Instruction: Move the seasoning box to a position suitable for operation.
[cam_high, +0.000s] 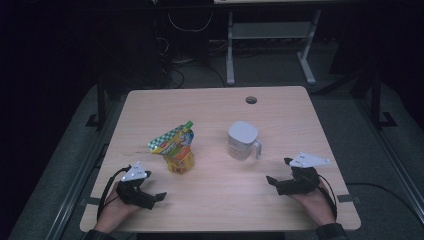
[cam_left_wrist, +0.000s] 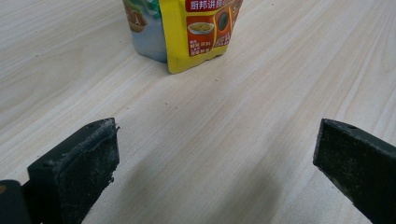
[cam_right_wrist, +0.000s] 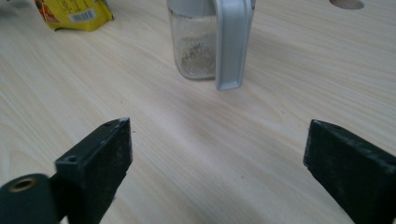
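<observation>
A yellow and green stand-up pouch (cam_high: 176, 148) with a green spout stands left of the table's middle; its yellow base (cam_left_wrist: 196, 37) is ahead of the left jaws. A clear jar (cam_high: 242, 140) with a grey lid and grey handle stands right of middle; its handle (cam_right_wrist: 231, 42) faces the right jaws. My left gripper (cam_high: 156, 172) rests near the front left, open, short of the pouch. My right gripper (cam_high: 280, 171) rests near the front right, open, short of the jar. Nothing is between either pair of jaws.
The light wooden table (cam_high: 215, 210) has a round cable hole (cam_high: 251, 100) near its far edge. Bare wood lies between the pouch and the jar and along the front. Beyond the table are a dark floor and a white desk frame (cam_high: 270, 45).
</observation>
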